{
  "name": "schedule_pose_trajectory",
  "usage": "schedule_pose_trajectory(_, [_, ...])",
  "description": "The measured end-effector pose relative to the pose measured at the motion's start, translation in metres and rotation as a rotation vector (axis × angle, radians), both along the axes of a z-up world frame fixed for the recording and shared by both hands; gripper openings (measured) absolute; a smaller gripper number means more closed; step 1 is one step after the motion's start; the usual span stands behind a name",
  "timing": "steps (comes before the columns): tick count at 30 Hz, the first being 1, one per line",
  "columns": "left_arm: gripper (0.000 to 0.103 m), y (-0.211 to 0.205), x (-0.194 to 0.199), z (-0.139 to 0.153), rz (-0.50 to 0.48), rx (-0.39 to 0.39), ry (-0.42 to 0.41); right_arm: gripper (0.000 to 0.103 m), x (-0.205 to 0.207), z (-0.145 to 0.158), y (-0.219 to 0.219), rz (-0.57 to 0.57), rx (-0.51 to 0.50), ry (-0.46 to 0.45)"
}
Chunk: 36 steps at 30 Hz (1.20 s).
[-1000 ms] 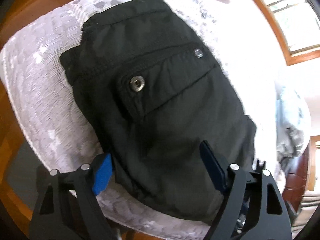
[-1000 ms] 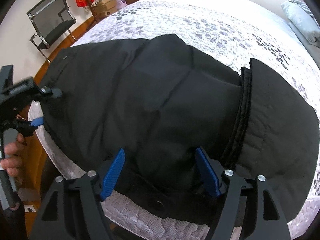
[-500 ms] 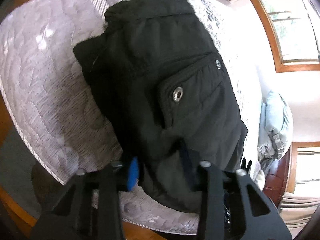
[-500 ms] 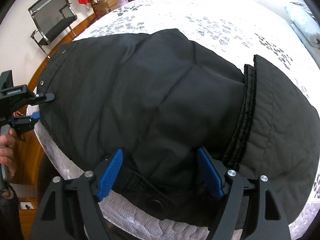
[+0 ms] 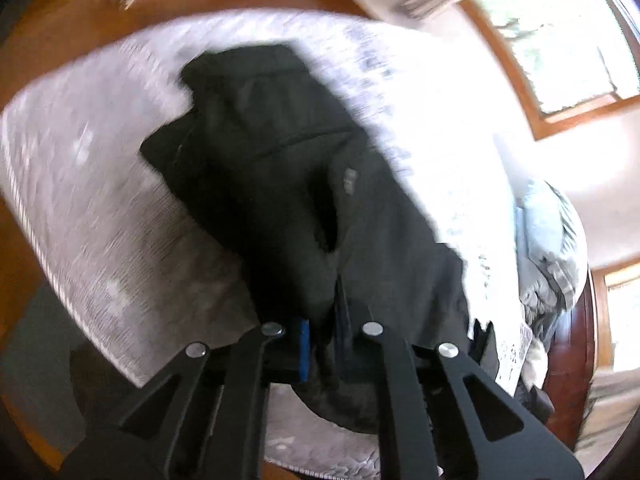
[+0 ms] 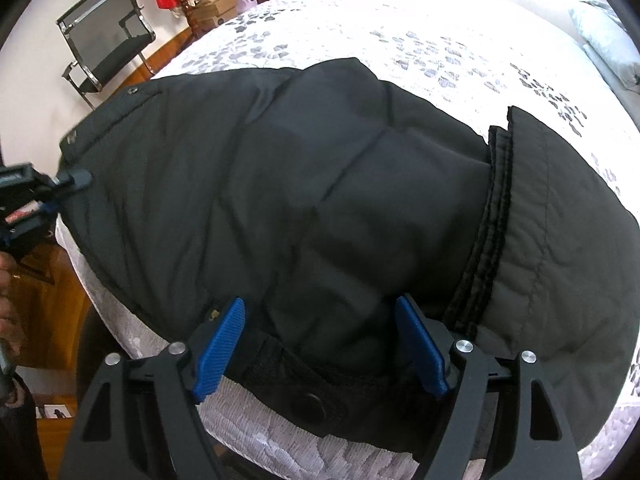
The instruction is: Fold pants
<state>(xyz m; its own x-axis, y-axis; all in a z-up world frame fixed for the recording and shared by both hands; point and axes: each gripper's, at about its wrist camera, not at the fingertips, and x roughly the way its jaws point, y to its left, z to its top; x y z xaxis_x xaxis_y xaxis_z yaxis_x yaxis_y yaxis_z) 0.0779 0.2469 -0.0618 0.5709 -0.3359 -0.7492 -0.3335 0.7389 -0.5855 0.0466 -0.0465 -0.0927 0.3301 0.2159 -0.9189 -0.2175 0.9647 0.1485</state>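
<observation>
Pants on bed: left tool now clamped on near-edge fabric, lifting to start fold; right tool apart.

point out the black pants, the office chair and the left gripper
black pants (image 6: 320, 200), right wrist view, on the flat middle panel
office chair (image 6: 108, 52), right wrist view, on the dark mesh backrest
left gripper (image 5: 322, 344), left wrist view, between its fingertips, pinched on the pants' edge

The left gripper is clamped tight, its blue pads nearly met, and is angled downward. The right gripper is held with its jaws spread wide and is pointed steeply down. A hand is glimpsed at the right view's left edge.
</observation>
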Motion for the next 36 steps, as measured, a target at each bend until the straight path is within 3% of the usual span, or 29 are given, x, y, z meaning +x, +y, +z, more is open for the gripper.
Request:
schedule_pose_trajectory(8, [0.007,-0.067,0.006,0.062,-0.167,0.2,-0.172,0.078,-0.007,0.019,-0.026,-0.061,0.105,-0.023])
schedule_pose_trajectory(14, [0.007,-0.132,0.011,0.083,-0.312,0.303,-0.249,0.078,-0.015,0.047,-0.076,-0.168,0.127,-0.11])
schedule_pose_trajectory(19, [0.007,-0.195,0.003,0.08,-0.479,0.41,-0.272,0.078,-0.018,0.046,-0.131,-0.298,0.094,-0.127])
schedule_pose_trajectory(24, [0.011,-0.249,-0.015,0.046,-0.668,0.562,-0.219,0.078,-0.021,0.034,-0.175,-0.4,0.07,-0.105])
schedule_pose_trajectory(27, [0.018,-0.273,-0.022,0.019,-0.762,0.597,-0.158,0.078,-0.021,0.027,-0.188,-0.428,0.053,-0.092])
schedule_pose_trajectory(29, [0.03,-0.279,-0.027,0.007,-0.806,0.591,-0.123,0.078,-0.023,0.021,-0.192,-0.432,0.061,-0.082])
schedule_pose_trajectory(30, [0.031,-0.281,-0.03,0.003,-0.82,0.592,-0.116,0.078,-0.023,0.02,-0.195,-0.432,0.064,-0.08])
schedule_pose_trajectory(31, [0.033,-0.283,-0.035,0.002,-0.834,0.594,-0.122,0.078,-0.023,0.019,-0.198,-0.433,0.064,-0.079])
schedule_pose_trajectory(34, [0.057,-0.279,-0.048,0.01,-0.86,0.573,-0.159,0.078,-0.025,0.021,-0.202,-0.442,0.074,-0.081])
schedule_pose_trajectory(36, [0.062,-0.274,-0.052,0.016,-0.845,0.57,-0.171,0.078,-0.027,0.022,-0.208,-0.453,0.067,-0.079])
